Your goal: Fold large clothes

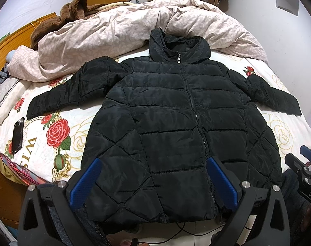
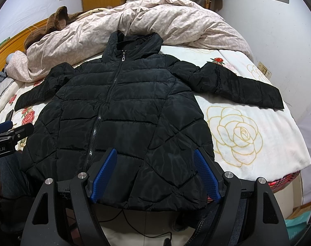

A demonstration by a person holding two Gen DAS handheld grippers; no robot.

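A black quilted puffer jacket [image 1: 171, 123] lies flat on the bed, front up, zipped, hood at the far end, both sleeves spread out sideways. In the right wrist view the same jacket [image 2: 122, 110] fills the middle, its right sleeve [image 2: 247, 90] stretched over the white blanket. My left gripper [image 1: 153, 162] hovers open above the jacket's hem, blue pads wide apart, nothing between them. My right gripper [image 2: 155, 153] is open too, over the hem's right half. Each gripper shows at the edge of the other's view: the right gripper [image 1: 305, 164] and the left gripper [image 2: 9, 131].
A rumpled pink duvet [image 1: 118, 30] is heaped behind the hood. A black phone [image 1: 18, 135] lies on the rose-print blanket [image 1: 59, 131] left of the jacket. A brown plush blanket [image 1: 73, 6] sits by the wooden headboard [image 1: 16, 34]. A black cable [image 2: 134, 225] hangs below the hem.
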